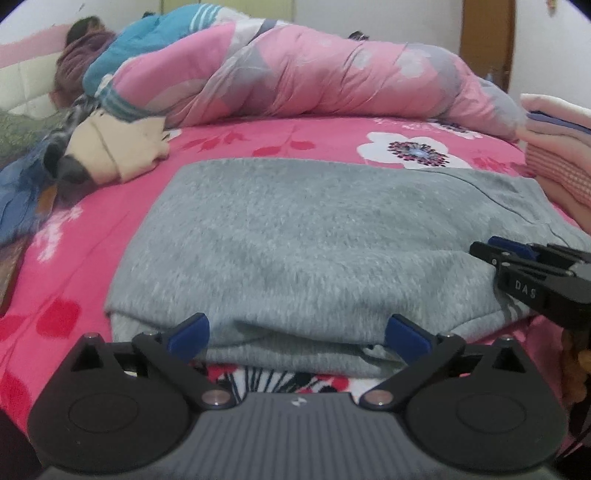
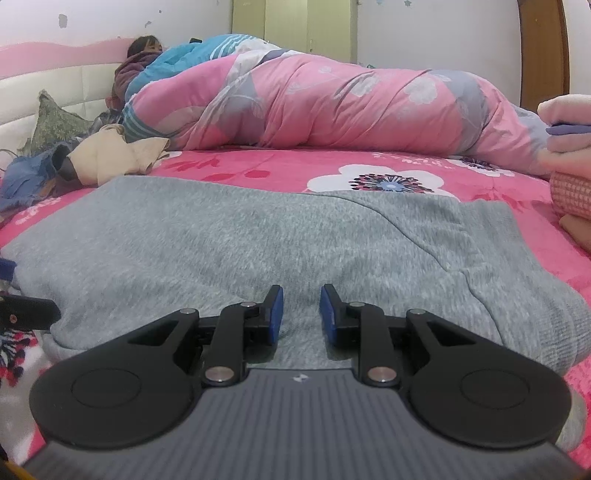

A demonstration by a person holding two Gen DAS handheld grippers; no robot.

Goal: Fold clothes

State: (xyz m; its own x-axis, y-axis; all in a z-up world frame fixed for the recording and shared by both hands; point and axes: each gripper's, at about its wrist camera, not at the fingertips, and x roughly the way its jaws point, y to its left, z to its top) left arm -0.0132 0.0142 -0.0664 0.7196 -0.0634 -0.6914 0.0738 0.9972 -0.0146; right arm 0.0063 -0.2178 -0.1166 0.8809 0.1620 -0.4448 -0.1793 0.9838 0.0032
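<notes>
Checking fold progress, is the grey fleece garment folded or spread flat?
Folded. The grey fleece garment shows stacked layers at its near edge, where the open left gripper straddles it; the pink floral bedsheet lies beneath.

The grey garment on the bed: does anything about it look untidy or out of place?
Mostly neat. The grey garment lies folded flat on the pink floral bedspread, but its right edge bunches into ridges and slants. Behind it, a beige cloth lies crumpled, unfolded.

White wall [image 2: 424,26], wooden door [image 2: 543,48], padded headboard [image 2: 55,92]
</notes>
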